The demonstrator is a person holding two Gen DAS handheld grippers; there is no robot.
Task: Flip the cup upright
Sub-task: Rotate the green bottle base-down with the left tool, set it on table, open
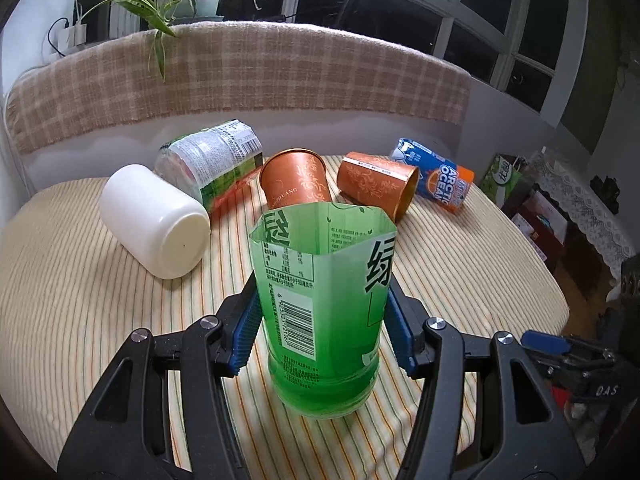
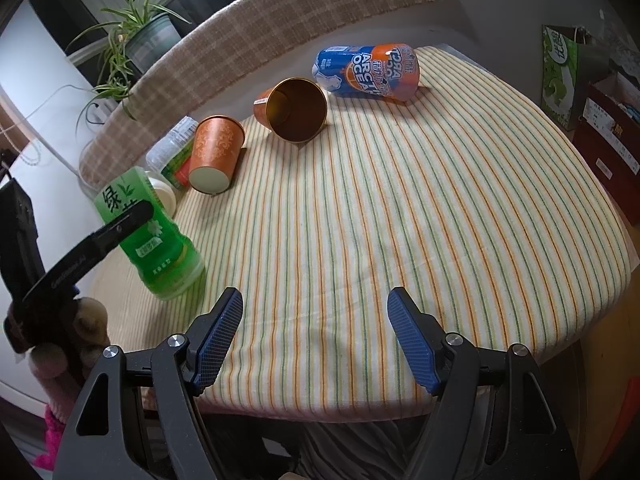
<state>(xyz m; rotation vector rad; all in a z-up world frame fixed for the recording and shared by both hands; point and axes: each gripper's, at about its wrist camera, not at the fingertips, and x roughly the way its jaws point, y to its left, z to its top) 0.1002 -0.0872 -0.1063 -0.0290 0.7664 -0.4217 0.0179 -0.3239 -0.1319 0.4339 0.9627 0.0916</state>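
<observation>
since my left gripper (image 1: 322, 316) squeezes the green cup (image 1: 326, 300) by its sides, it stands mouth up on the worktop (image 2: 400, 208); my right gripper (image 2: 314, 332) waits open, holding nothing.

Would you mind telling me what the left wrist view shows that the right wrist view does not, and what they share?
Only the left wrist view shows the left gripper with its blue pads against the upright green cut bottle cup, plus the white jar's full body lying on its side.

Only the right wrist view shows the right gripper, open with nothing between its fingers, and the inside of the open-mouthed copper cup.

Both show the green cup, two copper cups, the Arctic Ocean cup and the striped tablecloth.
</observation>
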